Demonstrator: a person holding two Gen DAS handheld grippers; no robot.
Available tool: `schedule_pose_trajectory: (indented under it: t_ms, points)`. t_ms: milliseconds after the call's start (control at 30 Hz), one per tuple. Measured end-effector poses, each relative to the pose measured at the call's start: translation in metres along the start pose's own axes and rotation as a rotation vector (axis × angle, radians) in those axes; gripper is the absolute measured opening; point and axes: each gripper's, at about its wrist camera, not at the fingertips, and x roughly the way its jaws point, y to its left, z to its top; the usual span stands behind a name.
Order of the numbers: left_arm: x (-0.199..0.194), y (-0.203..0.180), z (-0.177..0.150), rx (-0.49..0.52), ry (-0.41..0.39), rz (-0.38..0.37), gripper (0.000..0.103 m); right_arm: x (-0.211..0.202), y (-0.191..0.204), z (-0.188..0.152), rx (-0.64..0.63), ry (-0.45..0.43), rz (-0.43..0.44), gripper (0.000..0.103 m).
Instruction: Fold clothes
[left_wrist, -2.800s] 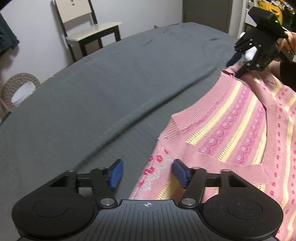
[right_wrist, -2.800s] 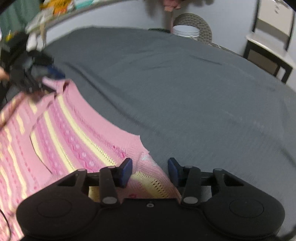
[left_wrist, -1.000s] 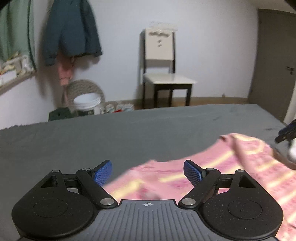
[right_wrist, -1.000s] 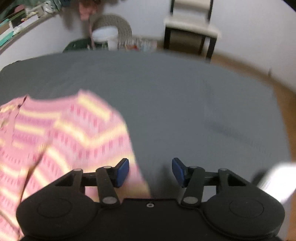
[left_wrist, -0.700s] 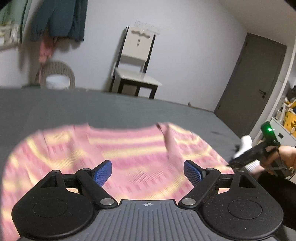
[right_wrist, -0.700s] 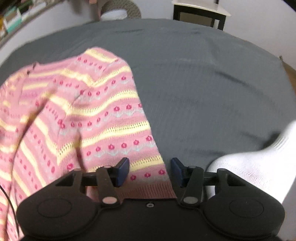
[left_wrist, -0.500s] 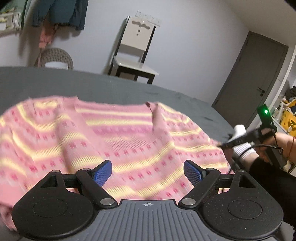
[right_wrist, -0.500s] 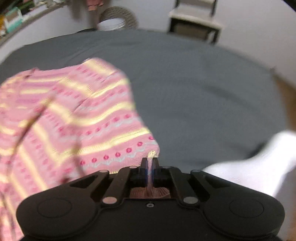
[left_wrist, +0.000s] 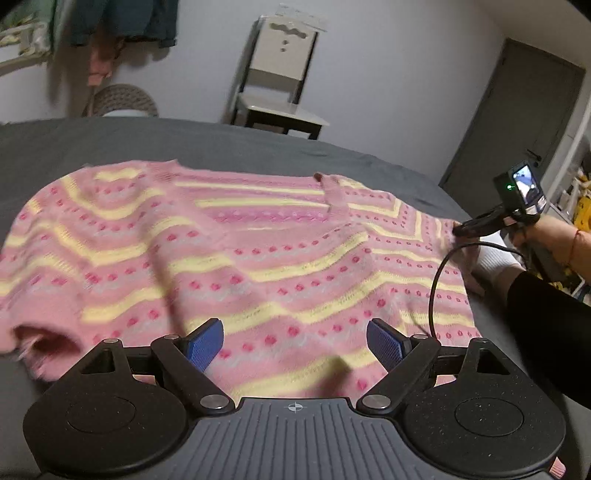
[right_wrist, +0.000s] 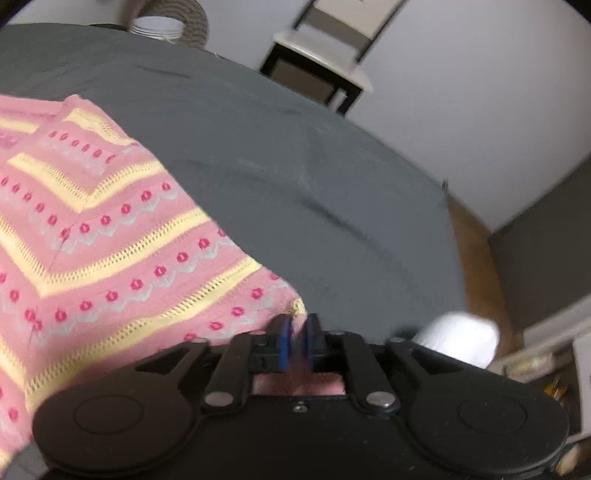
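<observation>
Sweater (left_wrist: 258, 251) flat on bed (left_wrist: 184, 144), long axis running left-right across both tongs: right tongs (right_wrist: 295, 341) clenched on its right corner, left tongs (left_wrist: 295, 341) released, hovering over near hem, nearer the free left side.

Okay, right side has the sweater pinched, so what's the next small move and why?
Probably close the left gripper on the near hem of the sweater. Its fingers are wide open above the fabric, while the right gripper is already shut on a corner; both edges need holding before folding.
</observation>
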Motion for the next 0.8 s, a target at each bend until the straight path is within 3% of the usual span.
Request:
schedule_pose_trajectory:
  t_ms: [33,100,167,300,367,433,533,633,733,800]
  points:
    - [-0.007,0.005,-0.002,-0.018,-0.009,0.011,0.085,0.001,0.002,0.001,-0.001,0.015,0.014,0.039]
    - [-0.023,0.017,-0.005,-0.056,-0.035,0.042,0.085,-0.007,0.006,0.001,-0.025,-0.005,-0.017,0.051]
    - [-0.041,0.035,-0.006,-0.107,-0.064,0.126,0.085,-0.029,0.012,0.006,-0.057,-0.055,-0.049,0.052]
    - [-0.074,0.075,-0.006,-0.212,-0.120,0.315,0.087,-0.095,0.027,0.021,-0.042,-0.210,0.031,0.063]
    - [-0.082,0.098,-0.008,-0.296,-0.129,0.340,0.098,-0.135,0.047,0.024,-0.044,-0.296,0.160,0.064]
    - [-0.086,0.119,-0.010,-0.386,-0.135,0.339,0.099,-0.169,0.067,0.022,-0.053,-0.353,0.306,0.065]
    - [-0.081,0.146,-0.015,-0.545,-0.143,0.254,0.099,-0.205,0.103,0.009,-0.058,-0.355,0.607,0.065]
    - [-0.067,0.168,-0.020,-0.700,-0.154,0.183,0.099,-0.220,0.126,-0.003,-0.064,-0.302,0.808,0.065]
    - [-0.057,0.178,-0.016,-0.743,-0.193,0.246,0.099,-0.233,0.145,-0.019,-0.067,-0.278,0.908,0.065]
    - [-0.051,0.180,-0.010,-0.702,-0.204,0.302,0.099,-0.237,0.148,-0.025,-0.072,-0.271,0.942,0.065]
